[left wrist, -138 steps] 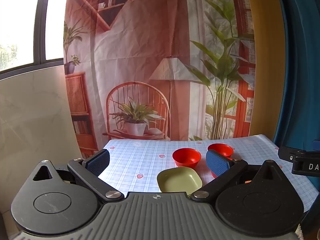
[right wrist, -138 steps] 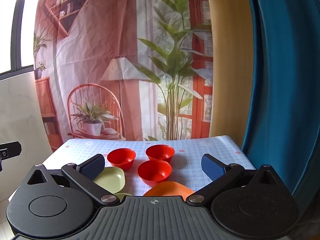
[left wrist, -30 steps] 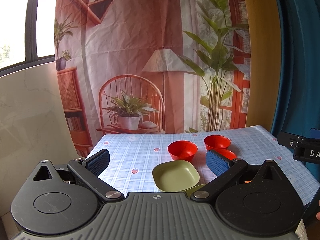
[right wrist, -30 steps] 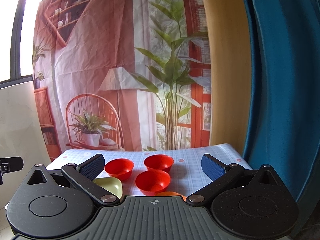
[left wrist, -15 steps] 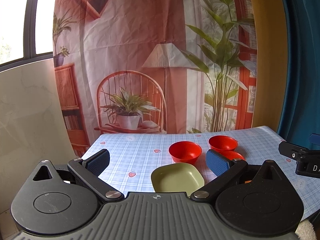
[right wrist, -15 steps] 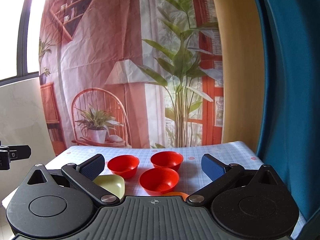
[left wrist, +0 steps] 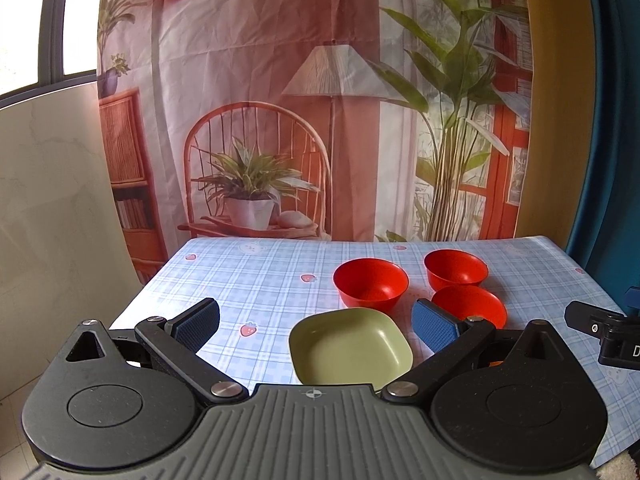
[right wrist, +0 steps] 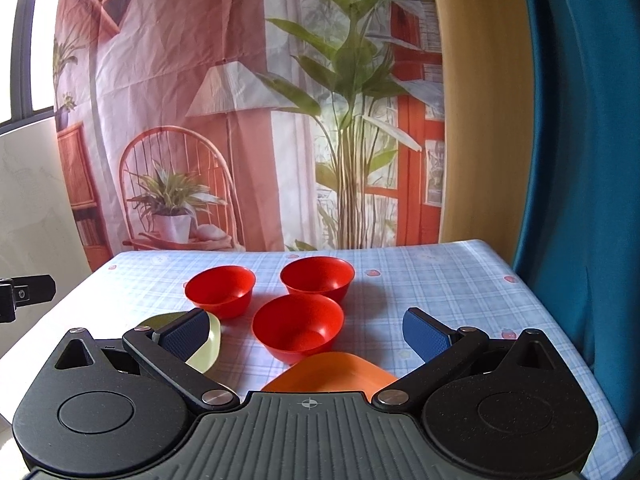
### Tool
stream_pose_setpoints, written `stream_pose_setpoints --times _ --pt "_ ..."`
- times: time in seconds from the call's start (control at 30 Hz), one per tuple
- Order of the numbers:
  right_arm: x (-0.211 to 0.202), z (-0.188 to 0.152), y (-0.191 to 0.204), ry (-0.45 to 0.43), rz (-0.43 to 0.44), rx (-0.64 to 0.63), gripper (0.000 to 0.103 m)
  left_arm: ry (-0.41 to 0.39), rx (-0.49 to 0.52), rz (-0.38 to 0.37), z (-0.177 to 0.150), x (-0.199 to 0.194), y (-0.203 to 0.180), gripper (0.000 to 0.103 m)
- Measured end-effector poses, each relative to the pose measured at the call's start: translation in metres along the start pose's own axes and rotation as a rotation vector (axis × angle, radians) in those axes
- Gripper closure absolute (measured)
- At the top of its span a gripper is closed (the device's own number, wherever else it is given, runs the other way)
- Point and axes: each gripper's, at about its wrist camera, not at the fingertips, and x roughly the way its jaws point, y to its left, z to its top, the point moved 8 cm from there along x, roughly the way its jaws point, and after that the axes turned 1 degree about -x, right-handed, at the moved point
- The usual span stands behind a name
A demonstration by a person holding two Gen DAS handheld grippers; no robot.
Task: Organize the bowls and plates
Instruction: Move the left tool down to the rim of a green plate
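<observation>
Left tool [left wrist: 316,322] spread wide, nothing between the pads, hovering over the near table [left wrist: 248,280] edge. Right tool [right wrist: 306,330] likewise spread, pinching nothing.

Right view only: orange plate [right wrist: 332,372] nearest, squarish, partly hidden under the tool body. In the left view it's just a sliver behind the right finger.

Left view shows the green plate [left wrist: 350,344] whole: squarish, rounded corners, shallow, empty. The right view catches only its edge behind the left pad.

Further back, three red bowls, upright and empty: near bowl [right wrist: 298,328], left bowl [right wrist: 220,290], far bowl [right wrist: 317,279], close together, apart from each other.

Backdrop [right wrist: 240,100] hangs behind the table.
</observation>
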Motion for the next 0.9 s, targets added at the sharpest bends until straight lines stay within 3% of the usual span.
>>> stream_pose_setpoints --times 0.23,0.53,0.9 --pt "0.013 -0.007 -0.008 0.023 0.001 0.006 0.0 0.057 0.013 0.006 -0.008 0.021 -0.002 0.0" --pt "0.036 -0.03 -0.018 0.128 0.0 0.046 0.0 0.156 -0.009 -0.004 -0.029 0.039 0.004 0.0" --pt "0.047 -0.051 -0.002 0.184 0.027 0.002 0.001 0.228 -0.034 -0.056 -0.053 0.053 0.001 0.001"
